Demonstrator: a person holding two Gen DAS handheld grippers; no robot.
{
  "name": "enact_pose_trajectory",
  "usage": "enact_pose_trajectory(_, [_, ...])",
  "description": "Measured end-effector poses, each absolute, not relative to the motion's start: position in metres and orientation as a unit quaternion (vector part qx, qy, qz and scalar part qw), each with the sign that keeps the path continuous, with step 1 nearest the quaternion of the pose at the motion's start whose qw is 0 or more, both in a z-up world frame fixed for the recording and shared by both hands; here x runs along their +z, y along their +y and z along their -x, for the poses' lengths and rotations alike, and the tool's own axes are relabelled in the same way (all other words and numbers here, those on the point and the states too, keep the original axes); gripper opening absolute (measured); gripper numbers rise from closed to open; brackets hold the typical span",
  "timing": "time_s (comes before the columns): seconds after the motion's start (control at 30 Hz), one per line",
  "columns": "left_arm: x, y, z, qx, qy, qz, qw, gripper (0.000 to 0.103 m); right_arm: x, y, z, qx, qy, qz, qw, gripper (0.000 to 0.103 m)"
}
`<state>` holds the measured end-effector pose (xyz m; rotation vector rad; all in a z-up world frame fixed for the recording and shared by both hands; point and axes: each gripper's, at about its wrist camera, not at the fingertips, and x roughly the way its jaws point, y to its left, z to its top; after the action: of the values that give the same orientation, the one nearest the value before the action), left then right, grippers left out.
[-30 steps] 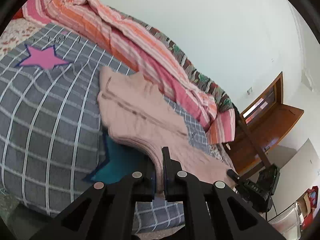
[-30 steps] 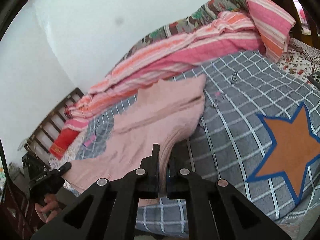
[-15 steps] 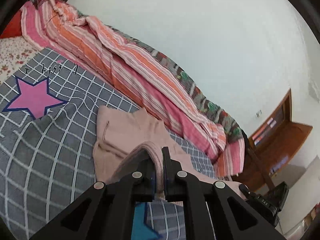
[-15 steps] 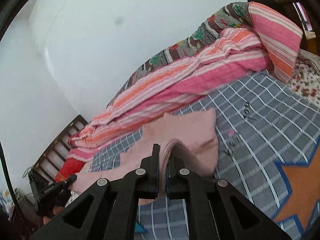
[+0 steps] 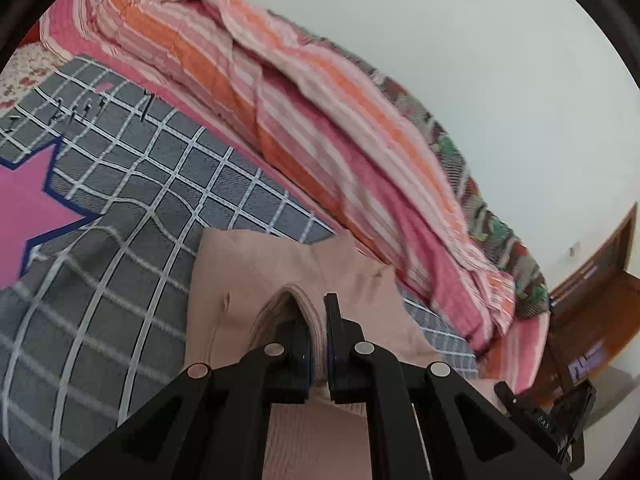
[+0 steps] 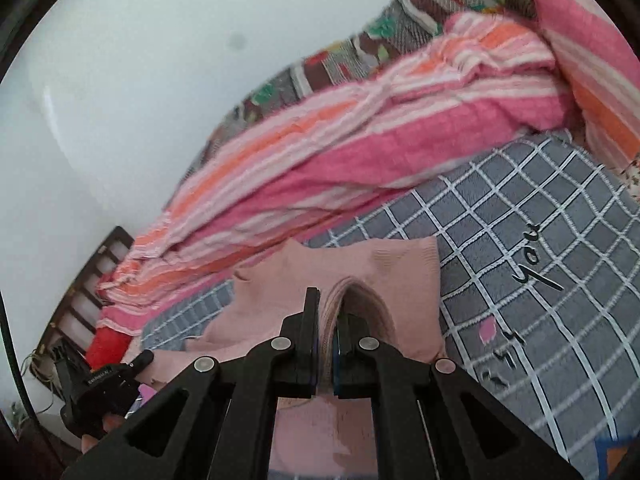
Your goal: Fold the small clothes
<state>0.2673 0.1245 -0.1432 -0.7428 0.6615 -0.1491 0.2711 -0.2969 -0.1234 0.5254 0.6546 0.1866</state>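
A small dusty-pink knit garment lies on a grey checked bedspread. My left gripper is shut on the garment's ribbed edge, which arches up between the fingers above the layer lying flat beneath. In the right wrist view the same pink garment lies on the bedspread. My right gripper is shut on the other end of that ribbed edge, also lifted over the lower layer. The far corners of the garment lie flat toward the striped blanket.
A pink and orange striped blanket is bunched along the wall behind the garment; it also shows in the right wrist view. A pink star is printed on the bedspread at left. The other gripper shows at lower left.
Both grippers have carried the gripped ribbed edge forward over the garment toward its far end, so the near half is now doubled over the far half. Both stayed shut.
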Motion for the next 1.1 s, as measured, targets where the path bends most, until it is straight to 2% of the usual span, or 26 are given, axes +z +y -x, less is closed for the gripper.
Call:
enact_pose_trajectory(0.27, [-0.174,0.127,-0.317,-0.07,0.346,0.355,0.866,0.007,-0.163,-0.294,-0.328,0.073,0.347,-0.243,0.903,0.005])
enact_pose_trajectory(0.33, [-0.178,0.126,-0.321,-0.073,0.35,0.349,0.867,0.022,-0.172,-0.297,-0.331,0.081,0.345,-0.259,0.899,0.012])
enact_pose_trajectory(0.37, [-0.178,0.126,-0.321,-0.067,0.35,0.335,0.872,0.04,-0.175,-0.297,-0.333,0.086,0.348,-0.261,0.896,0.027])
enact_pose_trajectory(0.4, [-0.177,0.126,-0.321,-0.063,0.344,0.325,0.878,0.058,-0.177,-0.297,-0.333,0.101,0.349,-0.26,0.895,0.038])
enact_pose_trajectory(0.43, [-0.176,0.126,-0.32,-0.062,0.336,0.322,0.883,0.062,-0.177,-0.297,-0.332,0.112,0.342,-0.257,0.897,0.053])
enact_pose_trajectory(0.57, [-0.172,0.125,-0.315,-0.073,0.326,0.322,0.886,0.063,-0.174,-0.292,-0.326,0.108,0.331,-0.225,0.91,0.055])
enact_pose_trajectory(0.9, [-0.163,0.093,-0.283,-0.063,0.335,0.223,0.913,0.063,-0.165,-0.275,-0.288,0.086,0.345,-0.122,0.927,0.055])
enact_pose_trajectory(1.1, [-0.162,0.094,-0.236,-0.067,0.333,0.207,0.917,0.064,-0.168,-0.277,-0.234,0.101,0.347,-0.133,0.923,0.059])
